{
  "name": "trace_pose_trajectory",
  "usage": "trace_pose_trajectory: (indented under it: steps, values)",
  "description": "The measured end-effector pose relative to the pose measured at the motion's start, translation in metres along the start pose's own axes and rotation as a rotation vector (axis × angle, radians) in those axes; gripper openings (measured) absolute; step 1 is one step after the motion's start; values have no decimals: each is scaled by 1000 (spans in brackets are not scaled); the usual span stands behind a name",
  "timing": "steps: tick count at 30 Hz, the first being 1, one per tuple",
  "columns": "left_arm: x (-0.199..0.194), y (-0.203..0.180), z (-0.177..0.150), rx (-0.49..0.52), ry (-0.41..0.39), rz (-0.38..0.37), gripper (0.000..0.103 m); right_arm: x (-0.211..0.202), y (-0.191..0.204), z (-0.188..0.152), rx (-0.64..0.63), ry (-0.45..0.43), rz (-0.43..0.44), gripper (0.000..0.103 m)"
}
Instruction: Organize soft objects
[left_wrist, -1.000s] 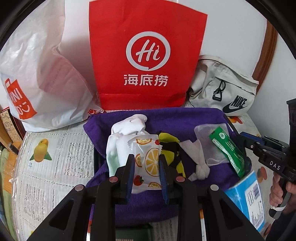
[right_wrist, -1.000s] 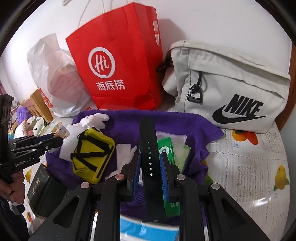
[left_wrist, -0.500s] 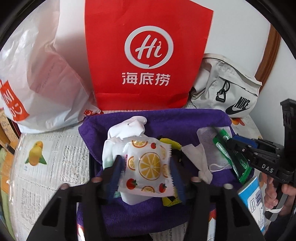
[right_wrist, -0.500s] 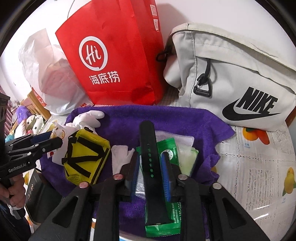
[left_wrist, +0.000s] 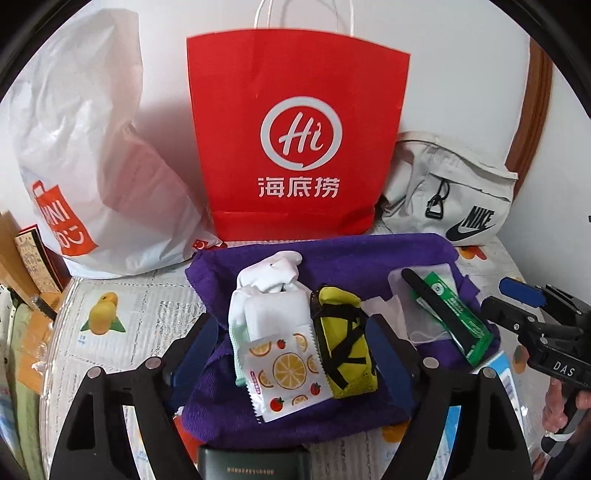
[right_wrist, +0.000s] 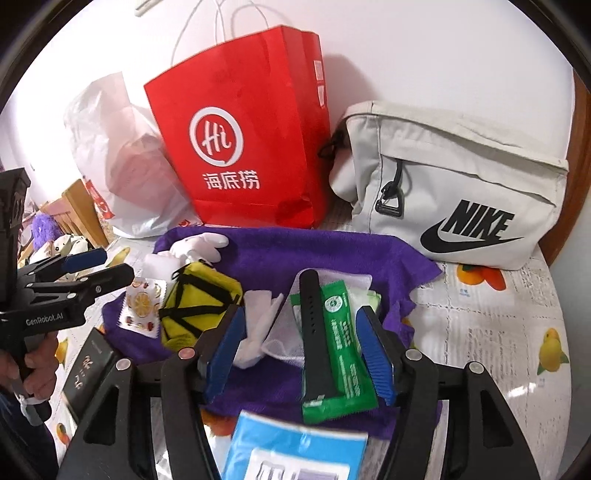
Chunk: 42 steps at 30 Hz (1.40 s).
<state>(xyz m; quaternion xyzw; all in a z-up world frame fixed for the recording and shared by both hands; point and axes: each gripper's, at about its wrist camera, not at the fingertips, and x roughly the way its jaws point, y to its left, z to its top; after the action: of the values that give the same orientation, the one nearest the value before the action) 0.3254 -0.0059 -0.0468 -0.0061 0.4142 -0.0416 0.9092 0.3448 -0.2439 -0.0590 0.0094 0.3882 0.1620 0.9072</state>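
A purple towel (left_wrist: 354, 258) (right_wrist: 317, 254) lies on the table with soft things on it. A fruit-print packet (left_wrist: 286, 373) (right_wrist: 142, 306) lies at the front left, over white socks (left_wrist: 269, 280). A yellow pouch with black straps (left_wrist: 345, 350) (right_wrist: 199, 302) lies beside it. A black strap (right_wrist: 314, 332) (left_wrist: 436, 310) lies on a green packet (right_wrist: 343, 365) at the right. My left gripper (left_wrist: 291, 354) is open, its jaws wide on either side of the packet and pouch. My right gripper (right_wrist: 301, 354) is open around the strap and green packet.
A red paper bag (left_wrist: 299, 140), a white plastic bag (left_wrist: 92, 155) and a grey Nike pouch (right_wrist: 454, 192) stand along the back wall. A blue-white pack (right_wrist: 291, 450) and a dark box (left_wrist: 251, 461) lie at the towel's front edge. Fruit-print tablecloth (right_wrist: 498, 332) spreads right.
My left gripper opened and let the fruit-print packet drop onto the towel, then drew back. My right gripper opened and released the black strap onto the green packet.
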Motion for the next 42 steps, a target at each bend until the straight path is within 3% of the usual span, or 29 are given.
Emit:
trace_pose_trajectory:
  steps: [8,12,25,31,42]
  values:
    - [-48,0,-18,-10,-29,24,81,-47,21,-17,9,-37,-13,64]
    - [-77,6,-33,-42,-39,27,83,-81,37,-31,12,-76,-31,82]
    - [-172,-8,-105,-55,-86,4,96,-186,81,-93,7,-192,-98,101]
    - [-205,-20,-137,-45,-96,1,103,-221,93,-125,8,-217,-116,103]
    - [-246,-37,-173,-29,-144,43,103,-259,94,-173,69,-228,-139,103]
